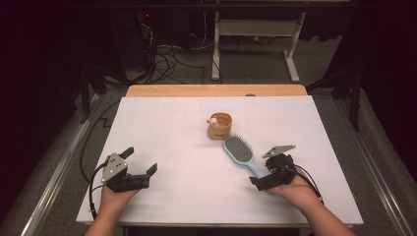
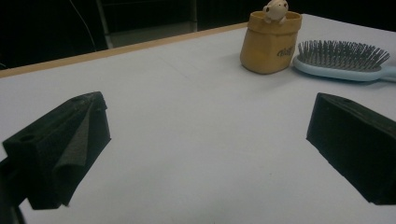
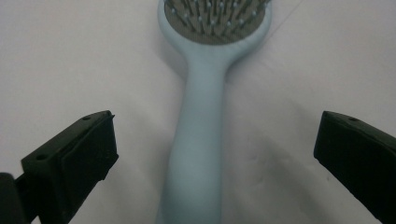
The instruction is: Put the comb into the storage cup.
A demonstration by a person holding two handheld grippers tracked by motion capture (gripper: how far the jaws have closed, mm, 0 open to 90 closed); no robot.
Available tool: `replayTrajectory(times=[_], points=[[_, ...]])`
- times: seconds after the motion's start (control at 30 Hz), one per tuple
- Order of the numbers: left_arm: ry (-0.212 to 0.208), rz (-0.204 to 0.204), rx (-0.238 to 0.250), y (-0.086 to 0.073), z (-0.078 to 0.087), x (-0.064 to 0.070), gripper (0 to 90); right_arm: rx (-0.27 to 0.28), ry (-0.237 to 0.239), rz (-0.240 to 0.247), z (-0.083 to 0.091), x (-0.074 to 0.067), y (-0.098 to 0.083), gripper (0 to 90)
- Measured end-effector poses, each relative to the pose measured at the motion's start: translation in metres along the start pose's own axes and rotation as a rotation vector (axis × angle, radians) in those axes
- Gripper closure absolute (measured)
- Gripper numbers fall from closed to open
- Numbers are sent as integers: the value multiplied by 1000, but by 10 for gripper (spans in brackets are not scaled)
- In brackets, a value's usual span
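Observation:
A light blue hairbrush [image 1: 239, 152] lies bristles up on the white table [image 1: 172, 128], its handle pointing toward the person's right hand. My right gripper [image 1: 261, 171] stands open around the handle's end; in the right gripper view the handle [image 3: 201, 135] runs up between the two black jaws, apart from both, and my right gripper [image 3: 215, 144] holds nothing. My left gripper [image 1: 141, 160] rests open at the front left of the table, away from the brush, and in its own view my left gripper [image 2: 208, 140] has only bare table between its jaws.
A small yellow cup [image 1: 219, 126] with a pale figure on its rim stands just behind the brush head; in the left gripper view the yellow cup [image 2: 270, 44] sits left of the brush [image 2: 343, 58]. Beyond the table's wooden back edge [image 1: 216, 90] are cables and a desk frame.

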State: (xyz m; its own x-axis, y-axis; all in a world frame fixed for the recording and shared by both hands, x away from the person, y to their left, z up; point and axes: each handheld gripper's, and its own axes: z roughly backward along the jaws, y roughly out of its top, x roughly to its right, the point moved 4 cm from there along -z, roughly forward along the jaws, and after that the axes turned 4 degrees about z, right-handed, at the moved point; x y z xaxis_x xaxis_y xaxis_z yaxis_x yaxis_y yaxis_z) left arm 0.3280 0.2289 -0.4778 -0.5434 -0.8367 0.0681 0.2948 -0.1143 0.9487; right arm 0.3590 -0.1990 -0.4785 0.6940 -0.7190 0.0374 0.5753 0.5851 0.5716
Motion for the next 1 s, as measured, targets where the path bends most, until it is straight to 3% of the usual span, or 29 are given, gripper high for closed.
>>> replayTrajectory(times=[0.27, 0.6, 1.0], points=[[-5, 5, 5, 0, 1, 0, 3, -7, 8, 7, -19, 3, 19, 0], [-4, 8, 10, 0, 1, -1, 3, -10, 6, 13, -28, 8, 36, 0], [-8, 14, 12, 0, 1, -1, 4, -56, 1, 31, -48, 9, 59, 0]])
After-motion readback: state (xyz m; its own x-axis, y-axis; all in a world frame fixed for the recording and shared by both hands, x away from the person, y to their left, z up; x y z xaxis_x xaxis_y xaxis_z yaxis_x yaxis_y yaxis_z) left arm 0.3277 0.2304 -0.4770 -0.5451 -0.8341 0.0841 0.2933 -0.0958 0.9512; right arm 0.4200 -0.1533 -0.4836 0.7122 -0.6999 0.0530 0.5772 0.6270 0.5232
